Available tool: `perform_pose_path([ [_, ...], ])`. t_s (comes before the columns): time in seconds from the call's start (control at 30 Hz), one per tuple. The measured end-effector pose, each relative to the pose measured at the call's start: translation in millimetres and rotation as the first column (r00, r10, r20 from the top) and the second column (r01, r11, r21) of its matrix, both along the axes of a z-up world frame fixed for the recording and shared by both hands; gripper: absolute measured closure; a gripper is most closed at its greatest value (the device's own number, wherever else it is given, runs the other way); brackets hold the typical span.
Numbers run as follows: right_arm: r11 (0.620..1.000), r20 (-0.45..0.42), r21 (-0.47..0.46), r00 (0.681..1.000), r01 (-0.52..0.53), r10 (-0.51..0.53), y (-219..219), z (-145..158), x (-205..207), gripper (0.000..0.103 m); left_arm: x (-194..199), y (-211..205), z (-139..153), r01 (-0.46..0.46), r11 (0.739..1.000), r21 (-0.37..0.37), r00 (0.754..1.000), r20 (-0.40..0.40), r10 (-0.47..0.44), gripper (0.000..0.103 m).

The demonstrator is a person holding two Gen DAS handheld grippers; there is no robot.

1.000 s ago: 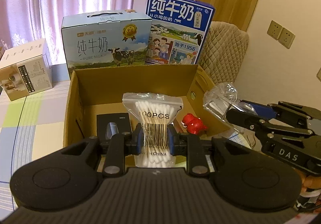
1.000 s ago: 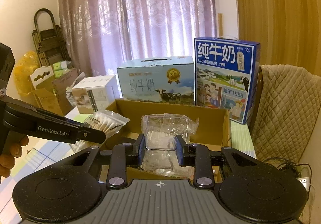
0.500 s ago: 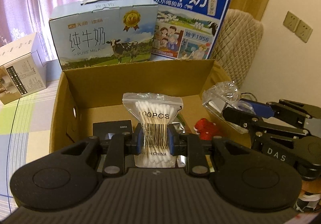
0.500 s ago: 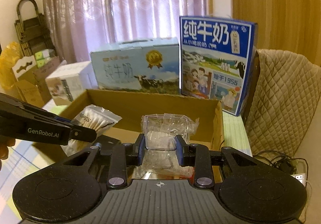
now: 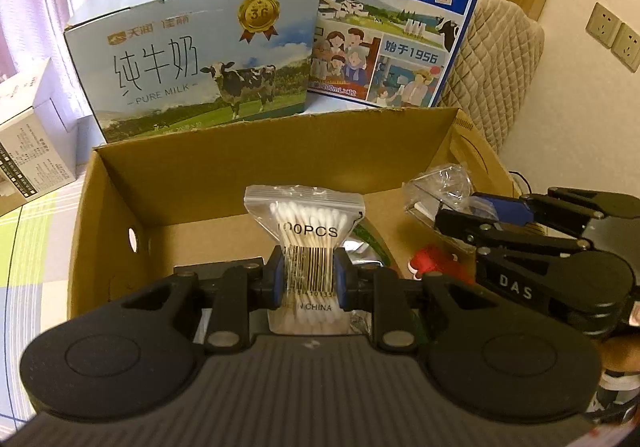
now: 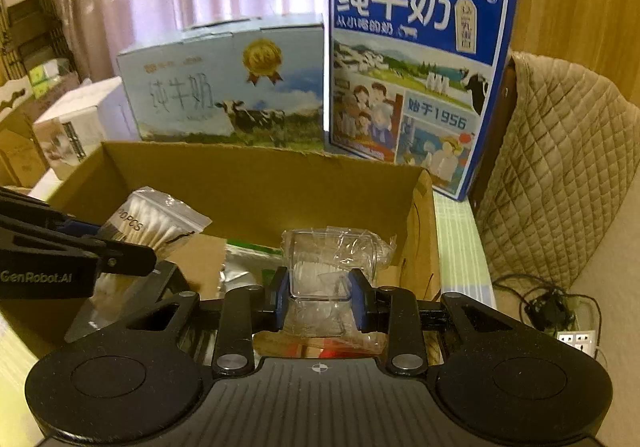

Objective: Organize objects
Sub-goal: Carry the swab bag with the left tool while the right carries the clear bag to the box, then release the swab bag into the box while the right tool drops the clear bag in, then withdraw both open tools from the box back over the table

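Claws come first in both views. The left claw [image 5: 308, 281] is clamped tight on a clear zip bag of white cotton swabs [image 5: 306, 243], pinching it at the barcode so the bag stands upright between the blue pads. The right claw [image 6: 320, 297] is closed on a small clear plastic box in crinkled transparent wrap [image 6: 324, 267], its pads pressing the box's sides. Both loads hang over the open brown cardboard box [image 5: 256, 151], above its floor and not yet set down.

Judging by what lies inside, the sorting is partly done: a small red toy [image 5: 430, 259], a silvery foil packet with green edging [image 5: 366, 243] and a flat black item [image 5: 224, 267] already rest on the box floor. What seems left is to lower and release these two things; whether more waits outside the views I cannot tell.

Both claws point forward and steeply down into the box, side by side, the left load toward the middle, the right load near the right wall.

Beyond the far wall, on the checked counter [image 5: 36, 223], stand a pale blue milk carton with a cow picture [image 5: 200, 47] and a taller dark blue milk carton [image 5: 396, 15], with a white carton [image 5: 28, 143] at far left.
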State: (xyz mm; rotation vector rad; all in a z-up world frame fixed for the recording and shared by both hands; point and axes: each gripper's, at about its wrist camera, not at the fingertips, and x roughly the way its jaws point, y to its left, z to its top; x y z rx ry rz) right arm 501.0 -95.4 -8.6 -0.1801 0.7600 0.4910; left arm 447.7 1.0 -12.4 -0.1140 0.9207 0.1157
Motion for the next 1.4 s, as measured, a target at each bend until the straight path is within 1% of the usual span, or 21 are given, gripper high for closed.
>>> perform_pose_path([
  [0.07, 1.0, 0.005, 0.001, 1.0, 0.017, -0.017, 1, -1, 4, 0.073, 4, 1, -3, 0.001, 1.0, 0.0, 1.0, -0.005, -0.001, 0.083],
  [0.13, 0.999, 0.016, 0.008, 0.999, 0.04, -0.04, 0, -2, 7, 0.063, 7, 2, -5, 0.001, 1.0, -0.002, 1.0, -0.011, -0.001, 0.083],
  [0.17, 0.999, 0.017, 0.016, 0.999, 0.041, -0.041, -1, -1, 7, 0.055, 7, 2, -6, 0.0, 1.0, -0.004, 1.0, -0.013, 0.0, 0.083],
  [0.27, 0.999, 0.025, 0.037, 0.999, 0.04, -0.041, -3, 1, 6, 0.047, 10, 3, -9, 0.0, 1.0, -0.006, 1.0, -0.018, 0.0, 0.083],
  [0.47, 0.998, 0.01, 0.052, 0.999, 0.033, -0.034, -2, 1, 6, 0.044, 15, 4, -13, -0.003, 1.0, -0.008, 1.0, -0.026, 0.003, 0.083],
  [0.57, 0.998, 0.001, 0.059, 0.999, 0.036, -0.036, -3, 0, 5, 0.044, 17, 5, -15, -0.006, 1.0, -0.008, 1.0, -0.031, 0.006, 0.081],
  [0.63, 0.997, -0.002, 0.063, 0.999, 0.038, -0.038, -4, 0, 4, 0.044, 18, 7, -15, -0.019, 1.0, -0.007, 0.999, -0.029, 0.019, 0.077],
  [0.67, 0.997, -0.004, 0.066, 0.999, 0.039, -0.038, -4, 0, 3, 0.044, 19, 9, -14, -0.023, 1.0, -0.01, 0.999, -0.027, 0.023, 0.068],
  [0.7, 0.997, -0.005, 0.07, 0.999, 0.038, -0.038, -5, 0, 3, 0.044, 19, 10, -14, -0.031, 0.999, -0.008, 0.999, -0.021, 0.031, 0.053],
  [0.77, 0.996, -0.011, 0.079, 0.999, 0.036, -0.036, -6, 1, 1, 0.042, 18, 12, -11, -0.05, 0.999, 0.011, 0.999, -0.009, 0.05, 0.038],
  [0.83, 0.996, -0.015, 0.083, 0.999, 0.039, -0.038, -7, 2, -1, 0.041, 17, 14, -10, -0.055, 0.998, 0.017, 0.998, -0.009, 0.055, 0.031],
  [0.87, 0.996, -0.017, 0.084, 0.999, 0.043, -0.041, -8, 2, -2, 0.04, 16, 15, -9, -0.06, 0.998, 0.017, 0.998, -0.012, 0.06, 0.028],
  [0.93, 0.995, -0.019, 0.091, 0.999, 0.047, -0.045, -10, 3, -5, 0.039, 13, 17, -8, -0.066, 0.998, 0.014, 0.998, -0.01, 0.066, 0.027],
  [1.0, 0.994, -0.02, 0.098, 0.999, 0.05, -0.048, -11, 5, -9, 0.037, 10, 19, -7, -0.075, 0.997, 0.014, 0.997, -0.016, 0.075, 0.02],
  [1.07, 0.993, -0.02, 0.108, 0.998, 0.054, -0.052, -14, 8, -14, 0.035, 5, 20, -5, -0.08, 0.997, 0.012, 0.997, -0.011, 0.081, 0.02],
  [1.17, 0.989, -0.019, 0.137, 0.998, 0.056, -0.054, -19, 12, -23, 0.033, -2, 21, -1, -0.086, 0.996, 0.009, 0.996, -0.013, 0.086, 0.016],
  [1.4, 0.981, 0.002, 0.183, 0.998, 0.069, -0.07, -31, 30, -49, 0.03, -28, 20, 19, -0.09, 0.996, -0.002, 0.996, 0.018, 0.09, 0.013],
])
